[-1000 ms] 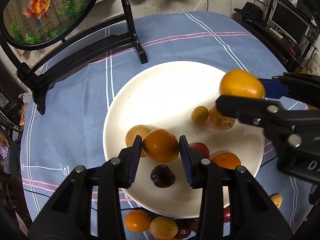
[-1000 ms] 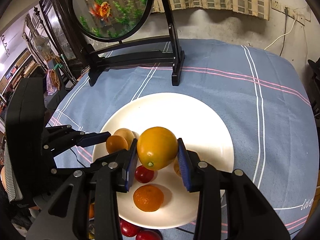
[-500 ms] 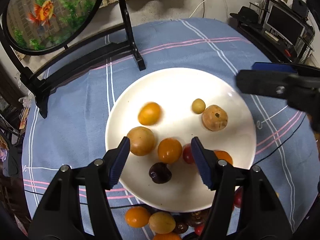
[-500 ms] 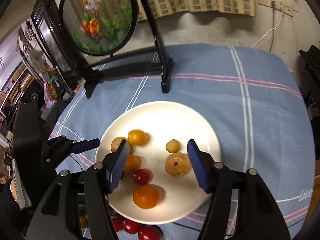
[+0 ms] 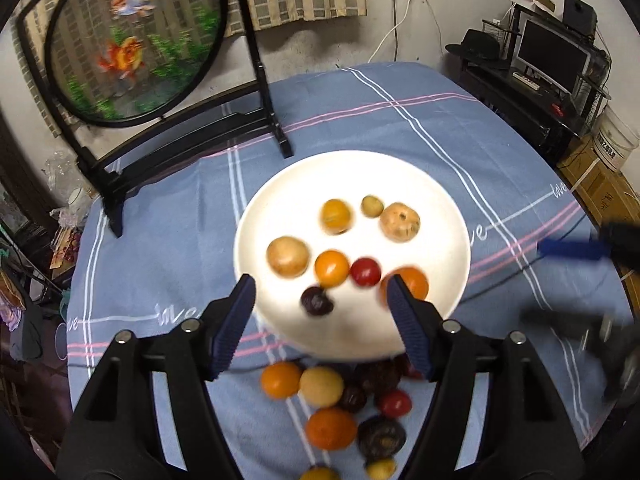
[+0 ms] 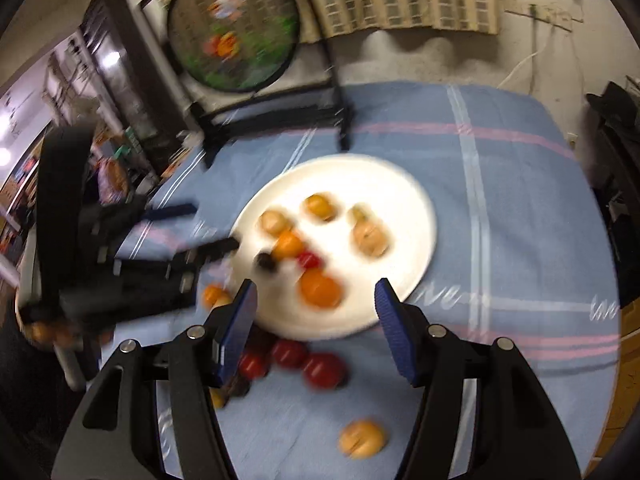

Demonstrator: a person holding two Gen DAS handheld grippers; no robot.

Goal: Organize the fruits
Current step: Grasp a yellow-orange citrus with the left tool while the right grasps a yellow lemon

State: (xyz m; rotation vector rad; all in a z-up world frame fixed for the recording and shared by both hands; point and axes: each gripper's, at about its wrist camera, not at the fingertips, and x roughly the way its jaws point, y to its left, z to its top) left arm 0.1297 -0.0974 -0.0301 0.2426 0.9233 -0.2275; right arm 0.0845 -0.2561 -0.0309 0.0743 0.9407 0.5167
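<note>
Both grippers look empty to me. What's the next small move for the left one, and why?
Probably lower the open left gripper onto the orange fruit nearest the plate. Both grippers hold nothing, and a cluster of fruit lies on the cloth off the plate's near edge.

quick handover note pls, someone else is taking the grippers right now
Left gripper: open, empty, above the near rim of the white plate.
Right gripper: open, empty, also near that rim.
Done: eight fruits lie on the plate, among them a red one and a dark one.
Left: the fruit pile on the blue cloth beside the near rim, plus a lone orange fruit further right.
</note>
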